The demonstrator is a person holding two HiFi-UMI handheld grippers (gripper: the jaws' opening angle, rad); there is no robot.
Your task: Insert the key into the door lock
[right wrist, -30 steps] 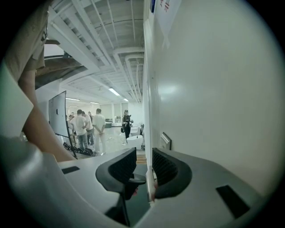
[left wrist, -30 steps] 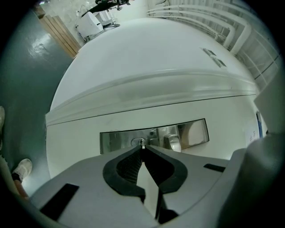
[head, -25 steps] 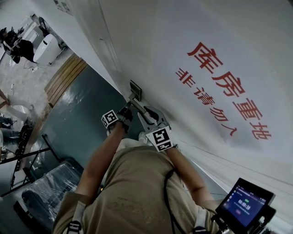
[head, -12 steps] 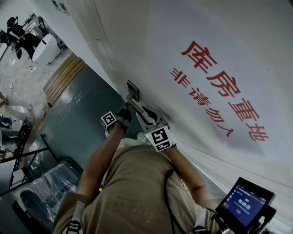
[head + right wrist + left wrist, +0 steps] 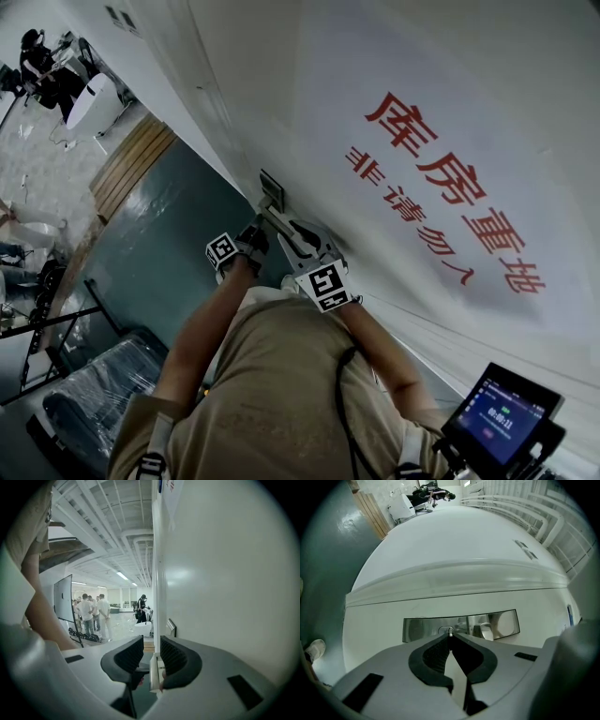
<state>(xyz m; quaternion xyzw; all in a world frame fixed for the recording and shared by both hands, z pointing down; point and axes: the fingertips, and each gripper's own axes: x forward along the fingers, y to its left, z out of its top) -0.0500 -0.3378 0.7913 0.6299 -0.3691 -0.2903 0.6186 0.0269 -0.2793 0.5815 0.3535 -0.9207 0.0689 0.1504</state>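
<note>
The steel lock plate [image 5: 461,625] sits on the white door [image 5: 309,122]. My left gripper [image 5: 449,636] is shut on a small metal key [image 5: 449,631], whose tip rests at the keyhole in the plate's middle. In the head view the left gripper [image 5: 251,236] points at the lock plate [image 5: 272,192], just left of the door handle [image 5: 281,223]. My right gripper [image 5: 302,236] sits beside that handle. In the right gripper view its jaws [image 5: 152,654] stand apart. A pale bar [image 5: 155,672] lies between them against the right pad, clear of the left pad.
The door carries a white sign with red characters [image 5: 450,197]. The teal floor [image 5: 159,244] lies to the left, with a black cart [image 5: 94,384] nearby. A tablet [image 5: 502,417] hangs at the person's right side. Several people [image 5: 93,613] stand far off in the hall.
Both grippers stay where they were at the lock and handle. Only the head view has drifted a little.
</note>
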